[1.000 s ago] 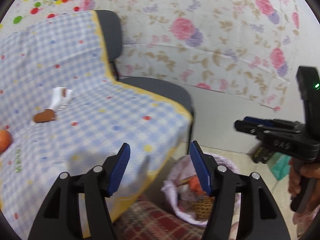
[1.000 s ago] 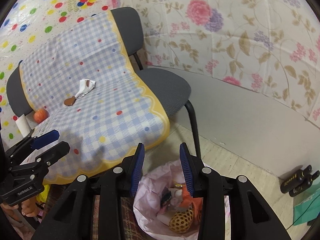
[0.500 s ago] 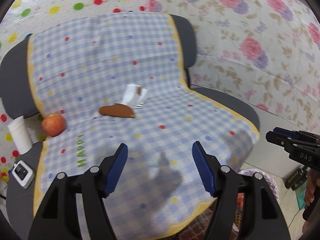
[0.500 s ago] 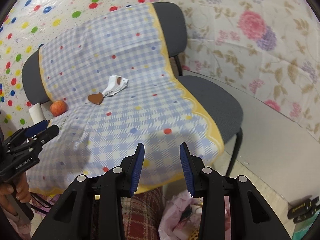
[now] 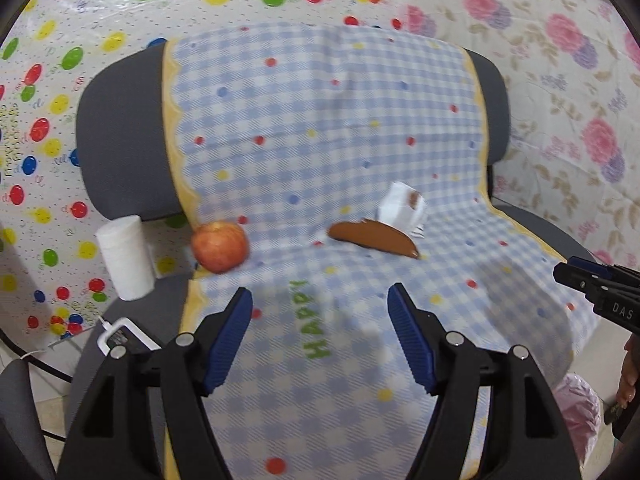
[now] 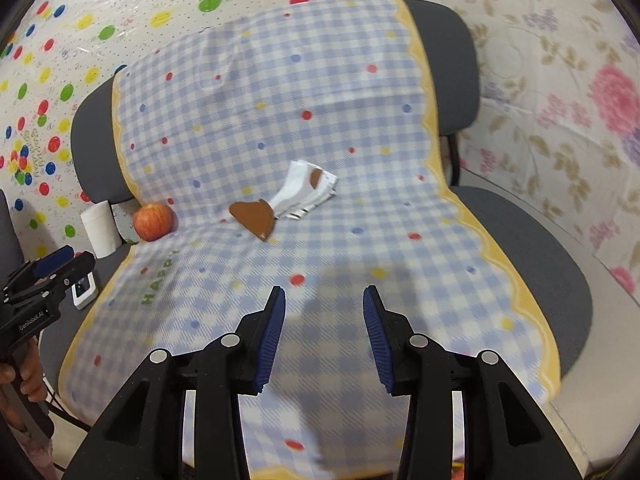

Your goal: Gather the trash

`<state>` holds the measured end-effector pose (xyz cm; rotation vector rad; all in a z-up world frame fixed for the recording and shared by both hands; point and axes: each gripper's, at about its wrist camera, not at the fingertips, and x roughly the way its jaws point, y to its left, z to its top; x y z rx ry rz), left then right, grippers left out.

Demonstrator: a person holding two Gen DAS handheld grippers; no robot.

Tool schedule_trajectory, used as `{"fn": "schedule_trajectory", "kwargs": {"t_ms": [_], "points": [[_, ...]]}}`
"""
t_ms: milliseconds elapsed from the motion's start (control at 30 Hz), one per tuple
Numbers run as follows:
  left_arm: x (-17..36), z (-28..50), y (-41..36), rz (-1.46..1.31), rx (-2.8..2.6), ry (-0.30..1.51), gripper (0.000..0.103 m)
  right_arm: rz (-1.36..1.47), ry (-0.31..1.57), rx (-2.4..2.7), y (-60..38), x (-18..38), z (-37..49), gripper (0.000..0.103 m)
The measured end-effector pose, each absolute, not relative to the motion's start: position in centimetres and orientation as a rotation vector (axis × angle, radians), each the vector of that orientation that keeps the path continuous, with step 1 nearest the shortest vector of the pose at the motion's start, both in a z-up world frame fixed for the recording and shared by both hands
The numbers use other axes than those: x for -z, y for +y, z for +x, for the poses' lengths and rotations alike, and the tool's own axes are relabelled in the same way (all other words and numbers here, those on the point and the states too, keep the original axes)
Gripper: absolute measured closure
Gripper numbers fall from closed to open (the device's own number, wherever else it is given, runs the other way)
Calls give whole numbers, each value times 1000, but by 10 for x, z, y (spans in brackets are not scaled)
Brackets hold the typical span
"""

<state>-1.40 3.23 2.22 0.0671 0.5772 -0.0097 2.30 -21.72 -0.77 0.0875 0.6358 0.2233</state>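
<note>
Checked cover [image 5: 340,128] over the chair: thin cloth or plastic sheet, cannot tell which, smooth with soft creases; chair upholstery [image 5: 120,140] is matt grey woven fabric. Wrapper [image 6: 306,192] looks like crumpled white paper, the brown piece [image 6: 254,216] beside it is flat and smooth, the apple [image 5: 219,246] has a slightly glossy skin, and the white roll [image 5: 126,258] looks like soft matt paper. Left gripper [image 5: 320,340] and right gripper [image 6: 324,332]: matt black plastic bodies, ribbed blue pads [image 5: 412,344], 2 visible silver metal pins on each finger; wall covering [image 5: 60,60] is glossy dotted plastic film.
</note>
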Motion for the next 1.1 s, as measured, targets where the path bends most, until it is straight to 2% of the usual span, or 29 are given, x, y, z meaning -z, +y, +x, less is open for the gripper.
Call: {"fn": "schedule_trajectory", "kwargs": {"t_ms": [400, 467, 533, 833, 1100], "points": [[-58, 24, 75, 62, -114, 497, 32, 54, 626, -295, -165, -5, 97, 61], [-57, 34, 77, 64, -122, 493, 30, 53, 630, -304, -159, -3, 110, 56], [-51, 45, 77, 60, -118, 496, 29, 42, 638, -311, -154, 0, 120, 49], [2, 91, 62, 49, -71, 618, 29, -21, 758, -293, -141, 32, 170, 48], [22, 112, 54, 20, -14, 682, 29, -51, 846, -323, -129, 58, 202, 48]]}}
